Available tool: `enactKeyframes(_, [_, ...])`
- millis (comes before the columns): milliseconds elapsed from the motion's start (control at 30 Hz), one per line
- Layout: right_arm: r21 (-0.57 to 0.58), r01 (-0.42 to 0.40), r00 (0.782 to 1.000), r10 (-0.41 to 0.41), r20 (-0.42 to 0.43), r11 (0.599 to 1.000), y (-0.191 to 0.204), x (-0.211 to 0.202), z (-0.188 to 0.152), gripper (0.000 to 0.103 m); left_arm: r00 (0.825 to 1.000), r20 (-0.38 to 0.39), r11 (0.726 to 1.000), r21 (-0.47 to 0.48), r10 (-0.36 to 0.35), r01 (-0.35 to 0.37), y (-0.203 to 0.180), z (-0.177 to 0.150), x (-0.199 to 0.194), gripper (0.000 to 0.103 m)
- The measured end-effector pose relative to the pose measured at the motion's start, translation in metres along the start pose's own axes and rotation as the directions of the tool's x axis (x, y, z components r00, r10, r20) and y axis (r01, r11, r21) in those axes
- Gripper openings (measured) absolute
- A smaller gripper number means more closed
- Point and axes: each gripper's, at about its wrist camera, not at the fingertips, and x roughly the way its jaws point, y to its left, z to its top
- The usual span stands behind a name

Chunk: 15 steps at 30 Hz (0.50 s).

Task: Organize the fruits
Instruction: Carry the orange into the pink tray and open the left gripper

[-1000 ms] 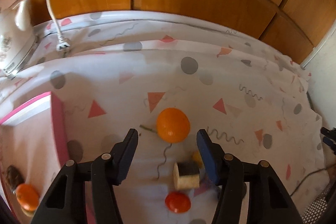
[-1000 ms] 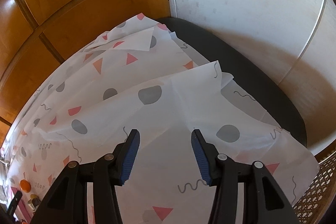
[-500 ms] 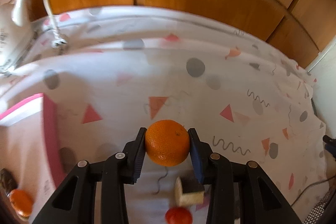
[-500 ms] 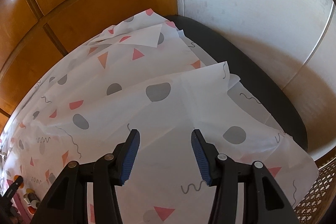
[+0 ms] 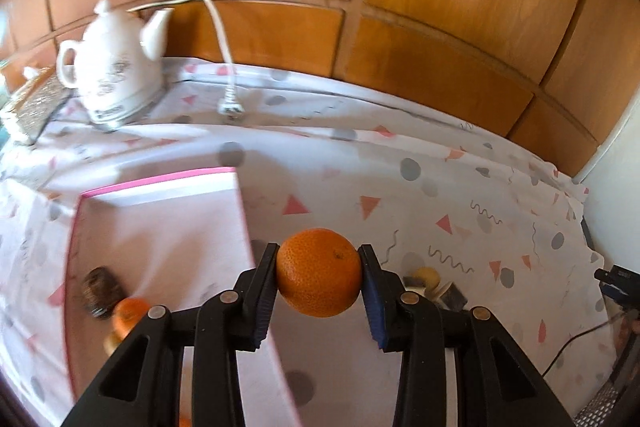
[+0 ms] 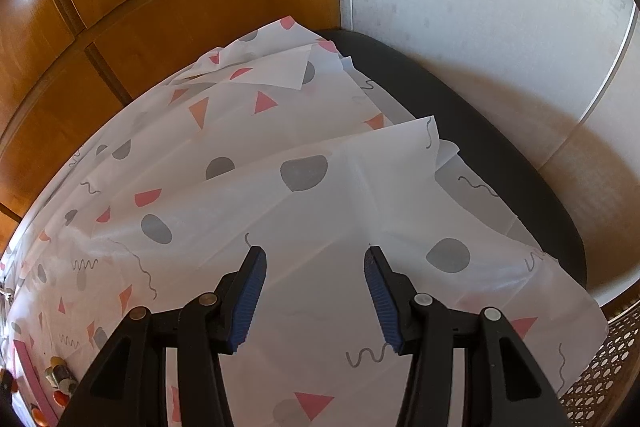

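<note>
One orange point(image 5: 319, 273) sits clamped in the left gripper point(image 5: 319, 283), hiding part of the pink tray point(image 5: 160, 227). The tray's blurred fruit is partly cut off. The right gripper point(image 6: 315, 301) gapes wide, holding nothing.

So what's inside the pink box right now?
In the pink box: a small orange fruit and a dark brown item, blurred. The left gripper, holding the orange, hides the box's near end.
</note>
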Motion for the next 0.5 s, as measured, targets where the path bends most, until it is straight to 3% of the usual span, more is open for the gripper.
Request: enactKeyframes(500, [0.013,0.018,1.000,-0.018,0.012,1.000,-0.001,-0.002,-0.002,0.052,0.997,0.066,0.995,-0.098,0.040,-0.034,0.052,-0.044,-0.065,0.039])
